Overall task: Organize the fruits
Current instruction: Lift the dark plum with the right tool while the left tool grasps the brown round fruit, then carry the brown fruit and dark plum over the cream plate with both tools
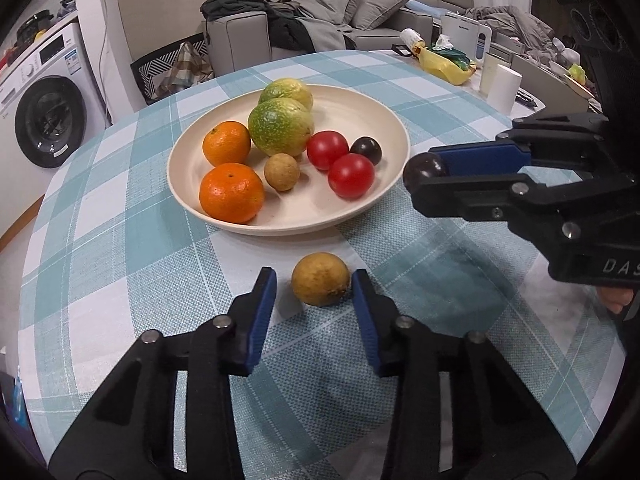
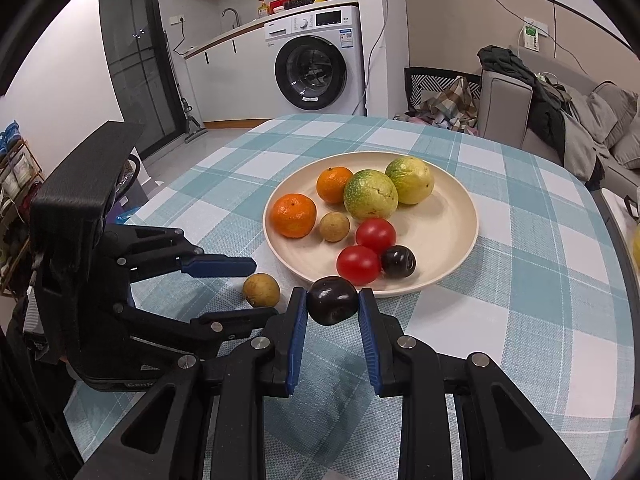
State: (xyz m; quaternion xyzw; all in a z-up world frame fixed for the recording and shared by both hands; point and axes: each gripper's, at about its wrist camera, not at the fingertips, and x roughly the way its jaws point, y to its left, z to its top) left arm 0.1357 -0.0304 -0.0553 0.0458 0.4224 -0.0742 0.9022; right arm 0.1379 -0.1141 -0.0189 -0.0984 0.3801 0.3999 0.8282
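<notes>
Left wrist view: the plate point(image 1: 384, 120) holds two oranges point(image 1: 231, 192), two green fruits point(image 1: 280, 126), two red tomatoes point(image 1: 351, 175), one small brown fruit point(image 1: 281, 171) and one dark plum point(image 1: 366, 150). The left gripper point(image 1: 314, 286) has its jaws apart around a yellow-brown fruit point(image 1: 320, 284) on the tablecloth point(image 1: 120, 248). The right gripper point(image 2: 332, 306) is squeezing another dark plum point(image 2: 332, 300) near the plate's edge.

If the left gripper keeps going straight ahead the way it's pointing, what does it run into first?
The left gripper is open, and the small round tan fruit on the checked tablecloth sits between its fingertips, so it would meet that first. Beyond lies the cream plate's near rim, though depth is hard to judge.
</notes>
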